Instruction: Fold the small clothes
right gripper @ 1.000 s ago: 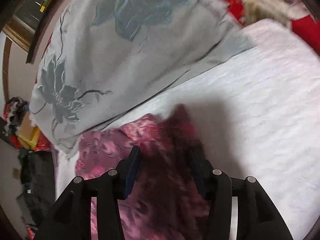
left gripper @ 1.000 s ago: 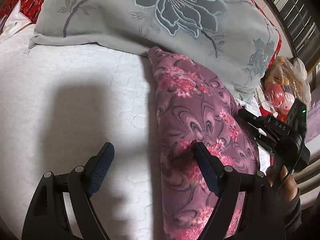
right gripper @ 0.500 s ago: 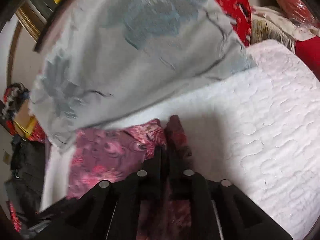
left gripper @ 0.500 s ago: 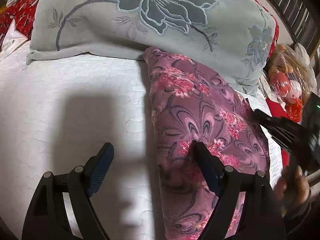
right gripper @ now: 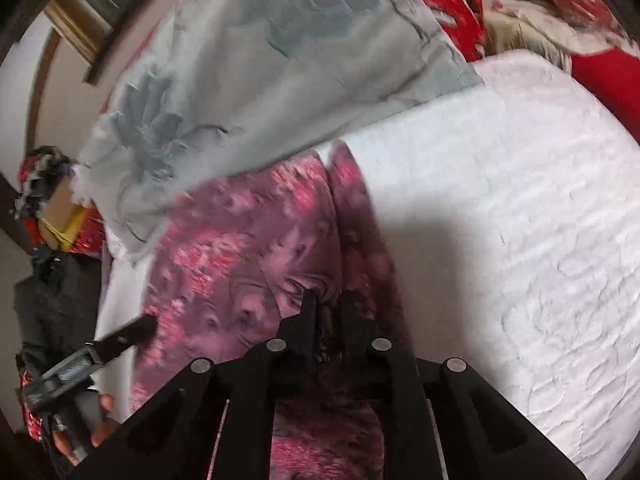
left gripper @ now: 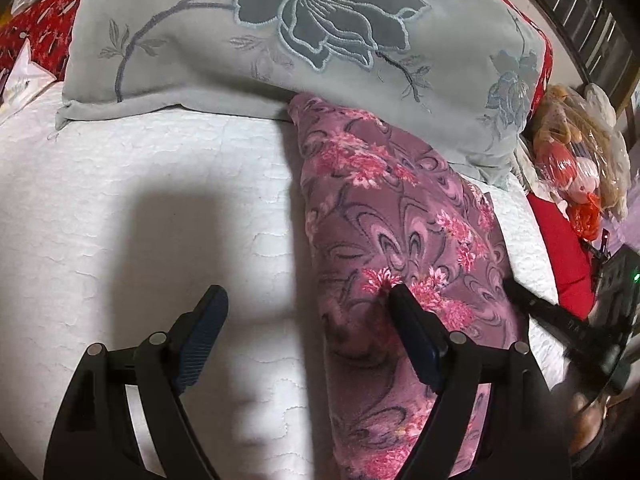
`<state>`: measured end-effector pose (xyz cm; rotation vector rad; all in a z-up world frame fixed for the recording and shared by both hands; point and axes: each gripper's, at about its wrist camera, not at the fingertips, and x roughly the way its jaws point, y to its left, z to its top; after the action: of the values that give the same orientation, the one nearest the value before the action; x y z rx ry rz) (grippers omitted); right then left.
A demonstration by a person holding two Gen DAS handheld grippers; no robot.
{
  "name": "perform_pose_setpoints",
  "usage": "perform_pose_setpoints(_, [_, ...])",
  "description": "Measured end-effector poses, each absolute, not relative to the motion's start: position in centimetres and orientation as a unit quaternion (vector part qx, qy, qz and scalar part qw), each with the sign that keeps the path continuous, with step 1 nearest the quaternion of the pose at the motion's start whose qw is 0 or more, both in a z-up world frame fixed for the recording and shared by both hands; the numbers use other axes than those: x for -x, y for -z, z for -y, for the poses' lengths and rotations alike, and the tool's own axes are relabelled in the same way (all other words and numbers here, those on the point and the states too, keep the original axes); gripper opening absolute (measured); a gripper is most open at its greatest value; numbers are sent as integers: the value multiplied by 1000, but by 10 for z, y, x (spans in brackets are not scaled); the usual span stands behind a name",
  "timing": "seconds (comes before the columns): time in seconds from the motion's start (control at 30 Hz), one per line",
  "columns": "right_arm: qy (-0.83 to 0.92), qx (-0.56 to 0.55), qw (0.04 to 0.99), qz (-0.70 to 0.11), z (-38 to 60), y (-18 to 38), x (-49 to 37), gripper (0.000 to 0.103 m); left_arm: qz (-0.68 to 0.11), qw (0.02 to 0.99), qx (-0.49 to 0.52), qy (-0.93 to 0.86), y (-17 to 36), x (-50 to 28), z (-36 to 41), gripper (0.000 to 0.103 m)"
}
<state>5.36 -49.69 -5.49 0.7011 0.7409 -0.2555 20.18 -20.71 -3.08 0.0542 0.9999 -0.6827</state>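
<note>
Left wrist view, garment: the purple fleece garment with pink flower print (left gripper: 400, 240) lies lengthwise on the white quilted mattress cover (left gripper: 140, 220), running from near you to the far grey embroidered pillow (left gripper: 300, 40).
Left wrist view, your left gripper (left gripper: 308, 320): its jaws stand wide apart. The blue-padded left finger (left gripper: 204, 332) hovers over bare mattress; the right finger's tip meets the garment's surface, with the left edge of the cloth between the two fingers, not clamped.
Left wrist view, right side: your other gripper shows as a blurred black tool (left gripper: 568, 320) at the garment's right edge, with a hand (left gripper: 588, 424) beneath it. Past it sit a red cushion (left gripper: 560, 248) and plastic-wrapped soft toys (left gripper: 576, 148).
Right wrist view, your right gripper (right gripper: 330, 304): the jaws are drawn together, pinching a raised fold of the purple fleece garment (right gripper: 248, 248).
Right wrist view, surroundings: the picture is motion-blurred. The grey pillow (right gripper: 280, 68) overlaps the garment's far end; white mattress cover (right gripper: 500, 200) fills the right.
Right wrist view, left edge: your left gripper's black finger (right gripper: 128, 332) reaches the garment's near left edge, your hand (right gripper: 100, 428) on its handle.
</note>
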Motion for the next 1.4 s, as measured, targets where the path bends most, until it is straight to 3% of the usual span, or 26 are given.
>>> perform_pose_setpoints(0.03, [127, -330, 867, -352, 496, 50, -55, 18, -466, 826, -23, 317, 29, -203, 204, 83])
perform_pose_setpoints(0.1, [141, -333, 873, -328, 501, 32, -59, 20, -466, 828, -8, 310, 27, -208, 197, 83])
perform_pose_setpoints(0.2, [127, -373, 869, -298, 517, 22, -76, 46, -480, 819, 16, 314, 31, -215, 191, 83])
perform_pose_setpoints(0.23, [126, -379, 865, -302, 518, 25, -90, 47, -483, 817, 17, 314, 32, -216, 191, 83])
perform_pose_setpoints(0.37, [156, -364, 843, -363, 525, 48, -135, 46, -480, 819, 11, 315, 34, -215, 196, 83])
perform_pose_setpoints(0.4, [157, -358, 841, -374, 522, 52, -141, 33, -477, 820, 7, 315, 33, -214, 198, 83])
perform_pose_setpoints(0.43, [153, -347, 848, -371, 520, 49, -144, 8, -475, 823, 1, 313, 34, -214, 200, 83])
perform_pose_setpoints(0.57, [148, -340, 880, -297, 523, 29, -131, 5, -484, 818, 3, 310, 41, -215, 203, 83])
perform_pose_setpoints(0.67, [172, -359, 842, -365, 538, 64, -134, 7, -475, 824, -18, 309, 39, -211, 205, 83])
perform_pose_setpoints(0.73, [180, -353, 851, -345, 535, 52, -124, 19, -473, 825, -26, 308, 35, -211, 204, 83])
perform_pose_setpoints(0.9, [110, -310, 896, -298, 492, 18, -80, 21, -478, 811, -20, 336, 25, -196, 194, 83])
perform_pose_setpoints(1.03, [101, -254, 884, -378, 471, 58, -69, 19, -472, 824, -87, 301, 43, -167, 204, 84])
perform_pose_setpoints(1.07, [105, -254, 893, -358, 472, 59, -62, 24, -463, 831, -96, 294, 41, -161, 203, 84])
perform_pose_setpoints(1.1, [119, -265, 885, -363, 476, 56, -59, 36, -459, 833, -99, 293, 36, -156, 200, 84])
perform_pose_setpoints(1.17, [131, -298, 873, -363, 481, 47, -51, 31, -464, 828, -93, 301, 23, -149, 187, 84])
perform_pose_setpoints(1.3, [77, -273, 906, -315, 458, 17, -14, 34, -487, 812, -84, 311, 25, -128, 169, 84])
perform_pose_setpoints(1.4, [80, -230, 900, -363, 436, 38, -9, 29, -517, 791, -135, 299, 59, -112, 186, 87])
